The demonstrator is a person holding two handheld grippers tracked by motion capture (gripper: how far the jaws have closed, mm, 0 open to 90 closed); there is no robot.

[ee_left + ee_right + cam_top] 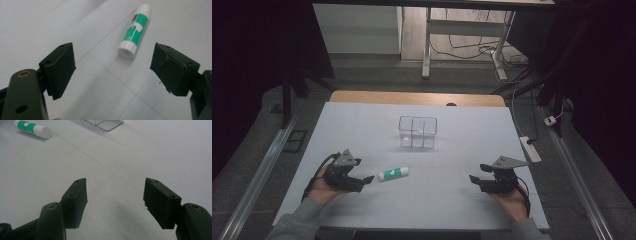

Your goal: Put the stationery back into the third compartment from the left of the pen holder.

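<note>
Progress looks slight so far, judging from how things lie: the green-and-white plastic glue stick (393, 173) lies flat on its side on the white-covered tabletop (462, 145), untouched, and the clear plastic box with divided compartments (417, 132) farther back near the middle stands with nothing in it that I can see. The left tool (368, 179) sits low just beside the glue stick's near end, pointing at it, with its jaws spread wide and nothing between them; in the left gripper view the glue stick (134, 31) lies a little ahead of the gap, angled away, its white cap end nearest the pads. The right tool (474, 179) rests well apart on the other side of the tabletop, jaws also wide and empty; in the right gripper view the glue stick (32, 128) is far off at the upper left and a corner of the clear box (105, 123) shows at the top. By my reading the reach is under way and everything else remains: closing on the stick, lifting it, and, likely, setting it into the clear box.
</note>
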